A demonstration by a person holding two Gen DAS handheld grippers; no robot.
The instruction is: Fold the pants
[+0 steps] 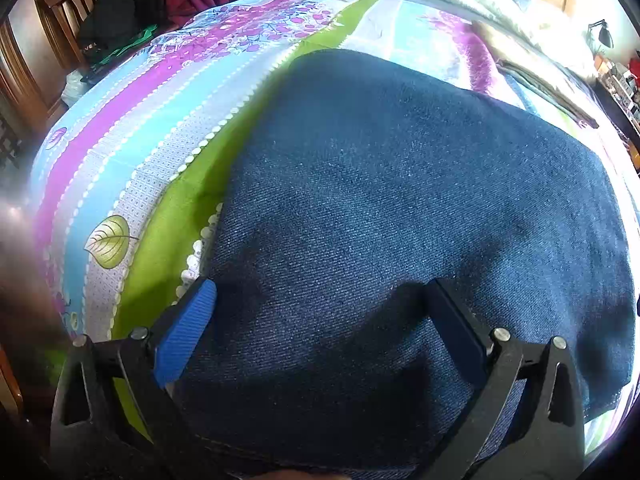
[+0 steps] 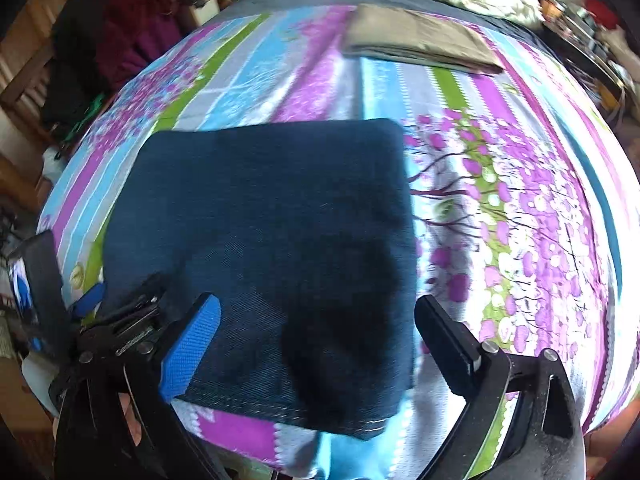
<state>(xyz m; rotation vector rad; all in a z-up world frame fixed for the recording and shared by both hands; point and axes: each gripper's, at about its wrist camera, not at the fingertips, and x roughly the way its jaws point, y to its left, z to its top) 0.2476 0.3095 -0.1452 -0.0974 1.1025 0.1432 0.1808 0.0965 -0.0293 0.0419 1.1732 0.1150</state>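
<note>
Folded jeans (image 2: pixel 272 248) lie flat on bedsheet (image 2: pixel 520 200). Left gripper (image 1: pixel 320 320) and right gripper (image 2: pixel 316 332), both at 6 o'clock, jaws spread.

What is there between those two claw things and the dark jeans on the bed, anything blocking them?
Nothing visible. The folded jeans lie bare on the bedspread, both the right gripper and left gripper open just above them. The folded beige cloth lies well beyond.

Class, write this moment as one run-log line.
pants: folded square on bedsheet | left gripper: open, over denim | right gripper: open, empty | second folded garment: far side
</note>
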